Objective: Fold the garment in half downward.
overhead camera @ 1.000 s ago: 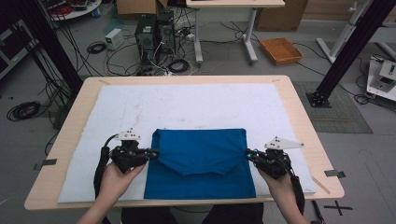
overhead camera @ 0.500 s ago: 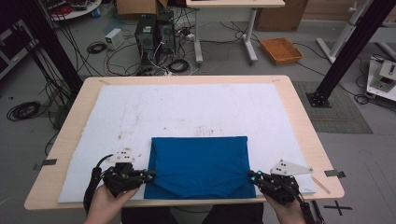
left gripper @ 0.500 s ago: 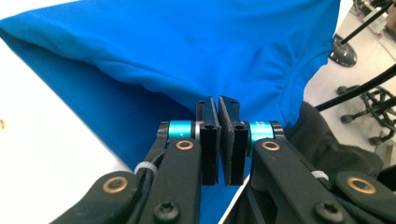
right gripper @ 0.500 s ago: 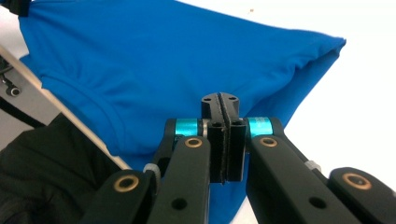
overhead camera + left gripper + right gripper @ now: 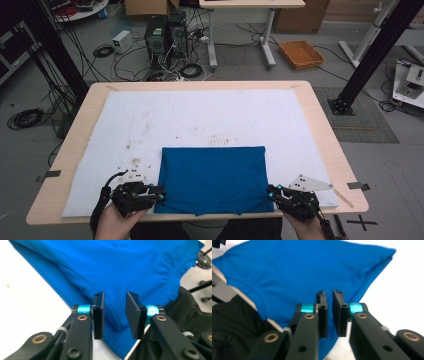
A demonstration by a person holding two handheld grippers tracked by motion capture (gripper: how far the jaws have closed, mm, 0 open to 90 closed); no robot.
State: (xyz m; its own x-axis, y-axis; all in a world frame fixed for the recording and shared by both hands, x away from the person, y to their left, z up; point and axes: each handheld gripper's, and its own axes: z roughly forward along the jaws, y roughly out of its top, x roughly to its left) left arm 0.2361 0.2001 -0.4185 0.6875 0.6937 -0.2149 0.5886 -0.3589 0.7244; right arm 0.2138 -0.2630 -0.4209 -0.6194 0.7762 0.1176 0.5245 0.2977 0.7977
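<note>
— High view first: where does the cloth (image 5: 212,178) lie?

— Folded flat on the white mat (image 5: 150,120), between the two claws, with its near edge at the table's (image 5: 320,125) front. The left claw (image 5: 161,191) sits just off its left corner, the right claw (image 5: 270,191) just off its right one.

— Does either grip it?

— No. The left claw's (image 5: 114,315) jaws have just been opening; they stand apart, cloth (image 5: 112,270) lying beneath the gap, unpinched. The right claw (image 5: 329,315) shows a narrow slit, also just opened, cloth (image 5: 294,272) ahead and below.
</note>
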